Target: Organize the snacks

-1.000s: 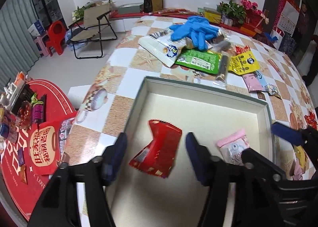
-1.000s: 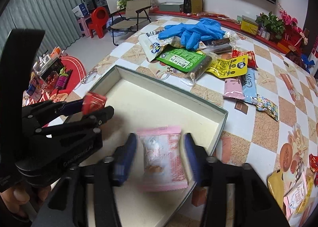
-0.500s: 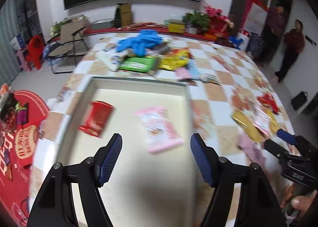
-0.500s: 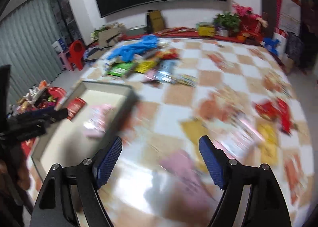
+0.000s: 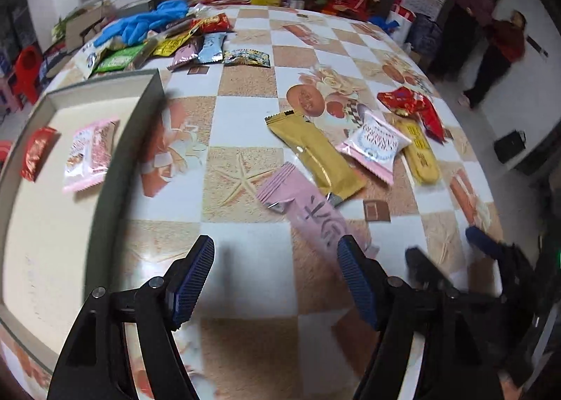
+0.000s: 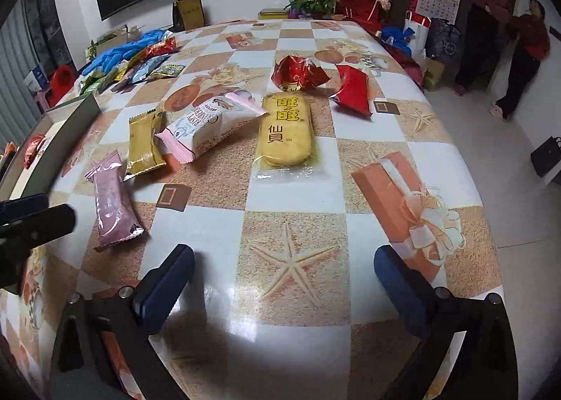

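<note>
A shallow box (image 5: 115,168) at the left holds a red packet (image 5: 36,153) and a pink packet (image 5: 89,154). Loose snacks lie on the checkered table to its right: a pink bar (image 5: 305,207) (image 6: 110,196), a gold bar (image 5: 315,154) (image 6: 143,144), a white-pink packet (image 5: 377,144) (image 6: 210,123), a yellow rice cracker pack (image 6: 285,131) and red packets (image 6: 352,89). My left gripper (image 5: 277,277) is open and empty, just short of the pink bar. My right gripper (image 6: 284,280) is open and empty over bare table, short of the yellow pack.
Another heap of snacks and blue gloves (image 5: 147,21) lies at the table's far left. The table's right edge (image 6: 491,189) drops to the floor. Two people (image 6: 505,32) stand by the wall at the right. Plants and boxes (image 6: 315,4) line the back ledge.
Both grippers have swung right, away from the box, and now face the loose snacks on the table. The red and pink packets stay in the box.
</note>
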Demonstrator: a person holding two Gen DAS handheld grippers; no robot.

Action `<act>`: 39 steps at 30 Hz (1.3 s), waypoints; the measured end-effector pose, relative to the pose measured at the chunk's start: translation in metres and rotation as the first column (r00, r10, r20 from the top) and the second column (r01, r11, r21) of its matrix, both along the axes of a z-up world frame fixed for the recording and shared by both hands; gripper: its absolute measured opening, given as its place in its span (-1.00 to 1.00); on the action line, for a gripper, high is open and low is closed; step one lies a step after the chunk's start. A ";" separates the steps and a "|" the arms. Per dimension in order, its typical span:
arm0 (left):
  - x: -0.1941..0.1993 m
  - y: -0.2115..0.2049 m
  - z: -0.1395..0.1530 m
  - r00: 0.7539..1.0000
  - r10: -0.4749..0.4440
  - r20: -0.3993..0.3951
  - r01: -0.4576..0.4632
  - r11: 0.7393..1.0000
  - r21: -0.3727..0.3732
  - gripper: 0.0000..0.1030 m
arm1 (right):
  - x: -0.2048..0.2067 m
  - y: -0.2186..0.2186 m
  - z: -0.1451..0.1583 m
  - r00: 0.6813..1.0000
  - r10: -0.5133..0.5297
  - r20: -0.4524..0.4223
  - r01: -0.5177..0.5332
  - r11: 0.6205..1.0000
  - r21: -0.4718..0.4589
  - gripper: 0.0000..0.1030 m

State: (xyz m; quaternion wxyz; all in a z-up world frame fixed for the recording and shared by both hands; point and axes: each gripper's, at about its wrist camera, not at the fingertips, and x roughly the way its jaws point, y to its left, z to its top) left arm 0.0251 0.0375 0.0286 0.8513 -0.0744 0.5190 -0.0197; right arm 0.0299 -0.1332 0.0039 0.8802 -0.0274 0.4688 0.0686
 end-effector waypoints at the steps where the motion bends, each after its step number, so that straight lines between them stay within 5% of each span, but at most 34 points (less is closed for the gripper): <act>1: 0.002 0.001 -0.001 1.000 0.013 -0.007 -0.013 1.000 -0.010 0.48 | 0.000 0.001 -0.001 1.000 0.009 0.002 -0.009 1.000 -0.001 1.00; 5: 0.018 -0.012 -0.012 0.998 0.042 -0.037 -0.042 0.999 0.000 0.51 | -0.002 0.000 -0.002 1.000 0.030 0.008 -0.030 1.000 0.009 1.00; 7: 0.022 -0.020 -0.015 0.999 0.038 -0.017 -0.037 0.997 0.068 0.50 | -0.003 -0.001 0.000 0.999 0.035 0.010 -0.035 0.999 0.018 1.00; 9: 0.022 -0.022 -0.017 0.999 0.029 0.016 -0.031 0.991 0.130 0.22 | -0.004 -0.002 0.000 0.999 0.042 0.013 -0.043 0.999 0.031 1.00; 11: 0.017 -0.019 -0.014 0.998 0.007 0.054 -0.014 0.992 0.128 -0.47 | -0.005 -0.002 0.001 0.999 0.048 0.016 -0.048 0.998 0.043 1.00; 12: 0.016 -0.017 -0.014 0.998 -0.001 0.057 -0.006 0.992 0.130 -0.51 | -0.005 -0.003 0.001 0.999 0.049 0.017 -0.050 0.997 0.050 1.00; 18: 0.001 0.001 -0.016 0.989 -0.055 0.136 0.027 0.979 0.202 -0.51 | -0.006 -0.011 0.003 0.998 0.051 0.026 -0.054 0.991 0.124 1.00; 25: -0.010 0.026 -0.019 0.980 -0.045 0.192 0.015 0.988 0.153 -0.51 | 0.015 -0.036 0.015 1.000 -0.020 0.011 0.017 0.975 0.221 0.97; 27: -0.009 0.025 -0.019 0.980 -0.046 0.193 0.015 0.987 0.161 -0.51 | 0.030 -0.029 0.018 1.000 -0.015 0.007 0.014 0.986 0.166 0.89; 30: -0.009 0.025 -0.020 0.980 -0.043 0.193 0.015 0.989 0.149 -0.51 | 0.054 -0.019 0.018 1.000 -0.020 -0.014 0.022 0.994 0.109 0.42; 36: -0.009 0.025 -0.020 0.980 -0.040 0.194 0.013 0.991 0.135 -0.50 | 0.090 0.002 0.008 0.999 0.014 -0.046 -0.013 1.000 0.028 0.41; 39: -0.010 0.026 -0.020 0.980 -0.037 0.195 0.013 0.992 0.124 -0.50 | 0.090 0.011 0.009 0.999 0.046 -0.006 -0.047 0.999 -0.019 -0.28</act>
